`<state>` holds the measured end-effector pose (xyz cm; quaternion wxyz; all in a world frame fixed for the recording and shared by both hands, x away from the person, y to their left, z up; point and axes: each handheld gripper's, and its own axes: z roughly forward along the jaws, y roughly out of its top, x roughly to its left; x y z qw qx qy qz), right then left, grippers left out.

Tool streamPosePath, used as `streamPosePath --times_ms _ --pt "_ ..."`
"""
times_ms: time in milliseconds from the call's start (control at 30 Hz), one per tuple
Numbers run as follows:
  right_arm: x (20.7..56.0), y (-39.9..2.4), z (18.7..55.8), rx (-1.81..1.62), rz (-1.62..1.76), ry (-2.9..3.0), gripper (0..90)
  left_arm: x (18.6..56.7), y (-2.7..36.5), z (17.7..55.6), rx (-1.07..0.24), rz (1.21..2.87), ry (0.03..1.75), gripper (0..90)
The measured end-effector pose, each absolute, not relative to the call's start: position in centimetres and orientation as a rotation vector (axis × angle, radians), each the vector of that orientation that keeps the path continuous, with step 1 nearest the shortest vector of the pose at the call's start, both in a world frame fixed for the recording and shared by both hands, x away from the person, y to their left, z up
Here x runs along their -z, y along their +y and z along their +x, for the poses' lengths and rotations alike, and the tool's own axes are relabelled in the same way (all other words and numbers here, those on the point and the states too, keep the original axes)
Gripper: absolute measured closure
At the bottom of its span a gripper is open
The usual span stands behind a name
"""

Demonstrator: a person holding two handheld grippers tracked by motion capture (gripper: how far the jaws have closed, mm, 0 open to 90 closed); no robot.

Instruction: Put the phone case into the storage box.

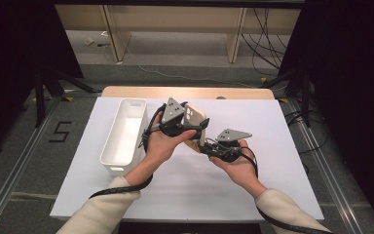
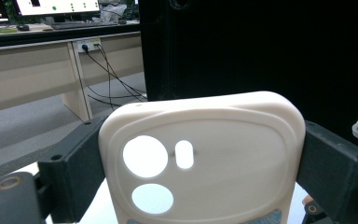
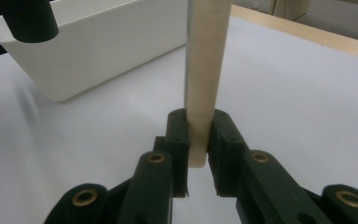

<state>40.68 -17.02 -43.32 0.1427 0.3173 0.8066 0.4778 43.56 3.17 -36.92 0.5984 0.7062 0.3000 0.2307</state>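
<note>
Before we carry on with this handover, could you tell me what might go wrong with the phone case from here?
1. The right gripper pinches only the thin bottom edge of the phone case, so it might twist or slip.
2. The left gripper spans its width; squeezing could flex it.
3. If dropped, it may miss the white bin.

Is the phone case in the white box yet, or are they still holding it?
Still holding it. The cream phone case is up off the table: the right gripper pinches its thin edge, and the left gripper has its jaws on the two sides. The white bin looks empty, so putting it in, if that's the plan, is left.
</note>
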Motion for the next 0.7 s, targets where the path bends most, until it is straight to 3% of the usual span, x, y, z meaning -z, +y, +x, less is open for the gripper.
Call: streamPosePath --times_ms 100,200,300,400,433,567,700 --pt "43.3 -17.0 40.7 -1.376 0.913 2.327 74.1 36.8 3.2 43.5 -0.539 1.638 0.693 10.2" --pt "43.3 -16.9 40.7 -1.381 0.902 2.319 61.9 36.7 3.3 43.6 -0.543 1.634 0.693 10.2" --pt "43.2 -16.8 40.7 -1.407 0.913 2.314 42.4 36.6 3.5 43.6 -0.548 1.631 0.696 10.3" --pt "43.5 -16.7 40.6 -1.413 0.926 2.281 16.9 36.4 3.7 43.6 -0.555 1.626 0.698 10.3" --pt "43.6 -16.8 40.6 -1.407 0.908 2.292 13.3 36.4 3.8 43.6 -0.558 1.626 0.696 10.3" --pt "43.7 -17.1 40.5 -1.443 0.87 2.298 5.9 36.2 4.0 43.6 -0.566 1.619 0.699 10.3" --pt "43.5 -17.8 40.4 -1.484 0.845 2.277 4.0 36.1 4.2 43.6 -0.569 1.62 0.698 10.3"
